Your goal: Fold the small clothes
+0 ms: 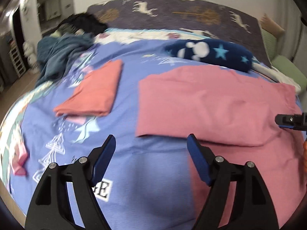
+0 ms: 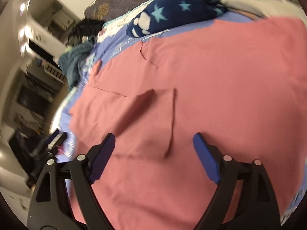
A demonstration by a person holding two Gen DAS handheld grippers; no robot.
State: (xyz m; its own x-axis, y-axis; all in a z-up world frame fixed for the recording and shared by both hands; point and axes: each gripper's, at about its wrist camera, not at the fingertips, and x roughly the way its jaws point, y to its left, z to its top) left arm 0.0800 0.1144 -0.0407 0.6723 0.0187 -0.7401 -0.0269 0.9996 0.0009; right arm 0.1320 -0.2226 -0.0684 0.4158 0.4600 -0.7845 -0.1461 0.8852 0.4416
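Blue bedspread (image 1: 134,99), folded orange garment (image 1: 92,92) beside pink garment (image 1: 220,103), navy fleece (image 1: 209,52) behind

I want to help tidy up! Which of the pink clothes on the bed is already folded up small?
The smaller salmon-pink piece, lying left of the big pink garment. It is a neat compact rectangle; the big one is still spread wide.

Large garment (image 1: 216,103) flat on the bedspread (image 1: 149,176), folded garment (image 1: 94,94) to its left, plush blanket roll (image 1: 209,52) behind.
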